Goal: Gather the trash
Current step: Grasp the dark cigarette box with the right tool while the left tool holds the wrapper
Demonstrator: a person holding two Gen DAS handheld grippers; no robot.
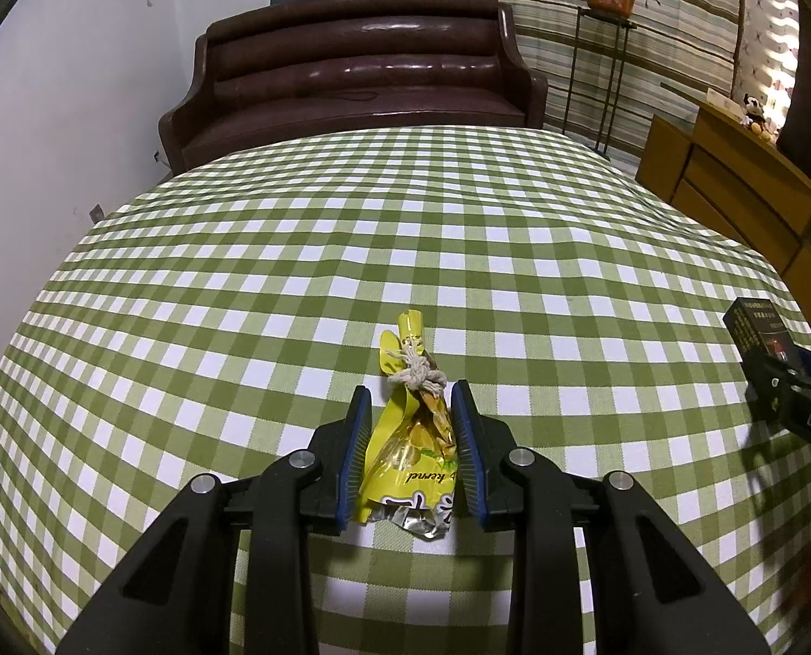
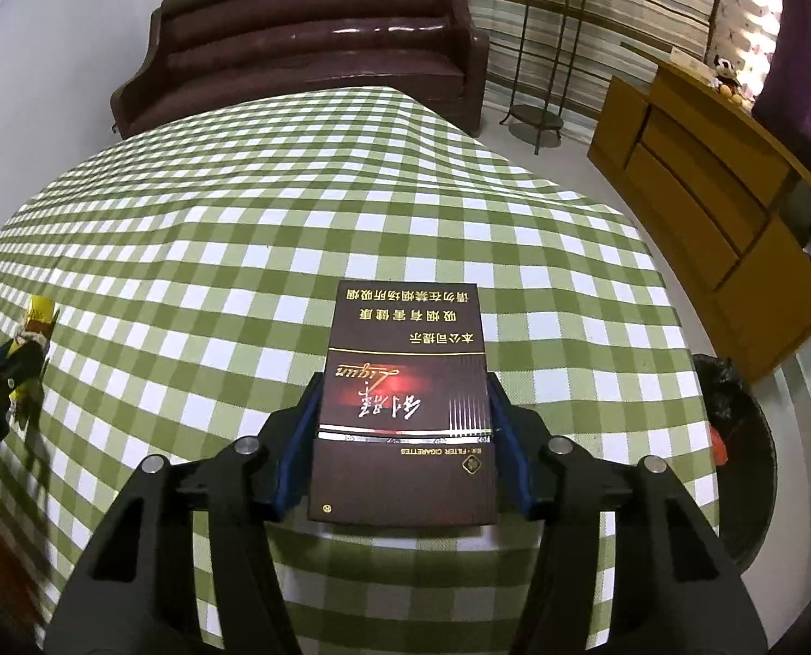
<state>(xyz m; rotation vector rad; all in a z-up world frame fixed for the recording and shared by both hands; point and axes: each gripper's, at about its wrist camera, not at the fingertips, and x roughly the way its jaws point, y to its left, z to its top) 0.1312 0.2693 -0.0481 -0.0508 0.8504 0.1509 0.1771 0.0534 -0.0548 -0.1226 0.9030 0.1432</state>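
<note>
My left gripper [image 1: 411, 398] is shut on a crumpled yellow snack wrapper [image 1: 411, 447] tied with a bit of white string, held over the green checked tablecloth [image 1: 351, 251]. My right gripper [image 2: 405, 387] is shut on a dark brown cigarette pack [image 2: 405, 398], gripped by its long sides above the tablecloth [image 2: 242, 229]. In the left wrist view the right gripper with the pack [image 1: 760, 327] shows at the right edge. In the right wrist view the left gripper with the wrapper [image 2: 37, 316] shows at the left edge.
A bin with a black liner [image 2: 733, 436] stands on the floor off the table's right edge. A brown leather sofa [image 1: 351, 71] is behind the table. A wooden cabinet [image 2: 705, 191] and a metal plant stand [image 2: 542, 54] are at the right.
</note>
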